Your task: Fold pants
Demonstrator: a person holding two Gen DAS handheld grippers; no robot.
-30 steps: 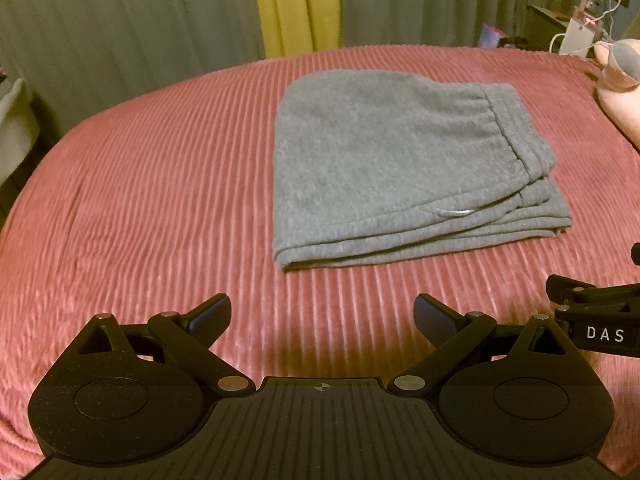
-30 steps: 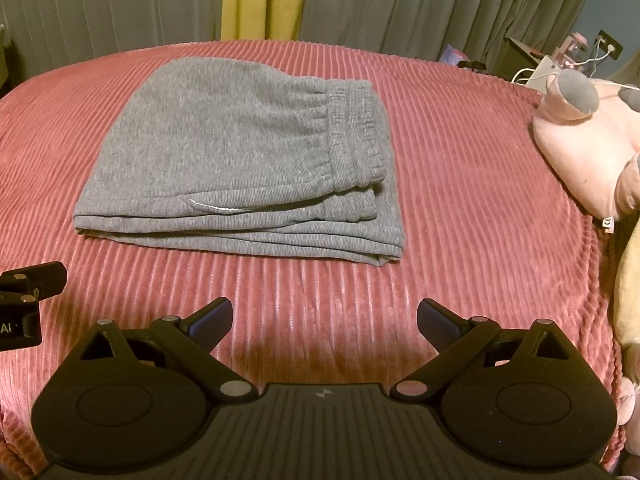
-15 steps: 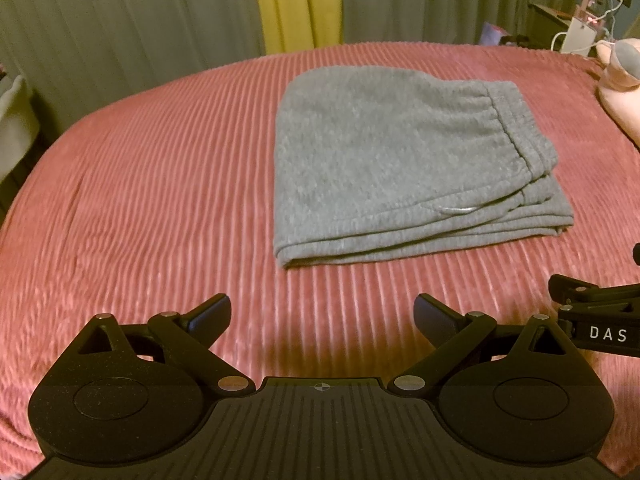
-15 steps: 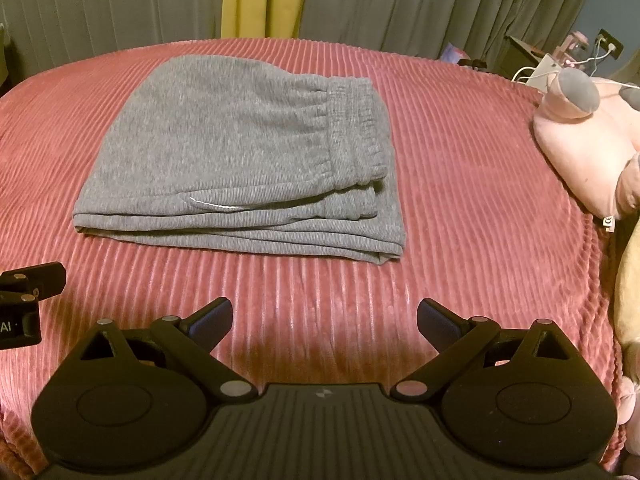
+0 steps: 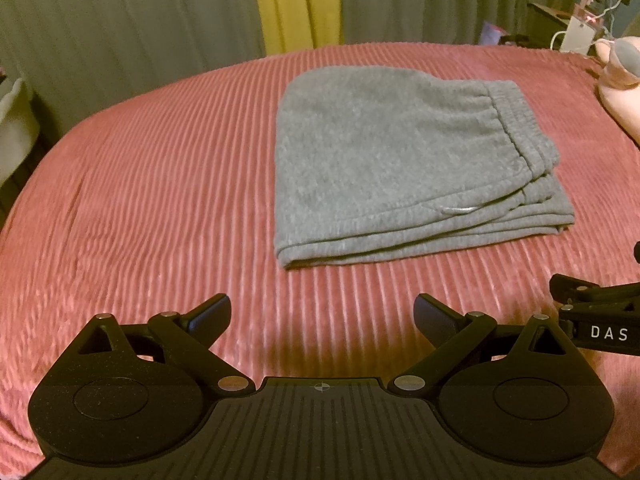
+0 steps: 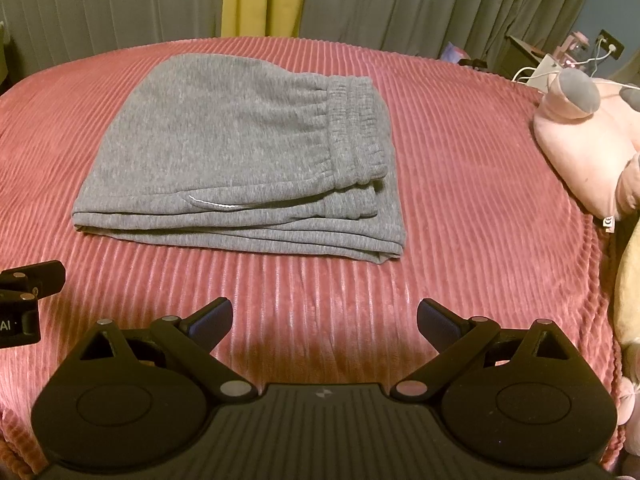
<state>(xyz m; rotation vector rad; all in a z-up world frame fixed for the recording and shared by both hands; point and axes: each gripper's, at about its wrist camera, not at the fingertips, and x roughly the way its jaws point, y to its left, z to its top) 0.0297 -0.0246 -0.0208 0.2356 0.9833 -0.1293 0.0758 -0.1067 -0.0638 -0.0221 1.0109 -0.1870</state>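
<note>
- Almost nothing has moved since the earlier frames: the pants lie in the same place on the bed and both grippers hover at the same height, only very little shifted.
- Bed [image 5: 160,184] takes up most of both views; it has a pink ribbed cover and reaches back to the curtains.
- Curtains [image 6: 400,4] hang behind the bed, grey, with one yellow strip [image 5: 296,4] between them.
- Pants [image 5: 400,168] are grey and lie folded into a flat stack in the middle of the bed, with the waistband [image 6: 356,128] on top at the right side and the layered edges toward the cameras.
- Plush toy [image 6: 580,148], pink with grey parts, lies at the right edge of the bed, well apart from the pants.
- Left gripper [image 5: 322,314] hovers over the near part of the bed, before the pants and not touching them; its fingers [image 5: 212,312] are spread wide and hold nothing.
- Right gripper [image 6: 324,318] hovers just beside the left one, also short of the pants; its fingers [image 6: 438,316] are released and empty too.
- Small white string [image 6: 212,203] shows on the near fold of the pants.
</note>
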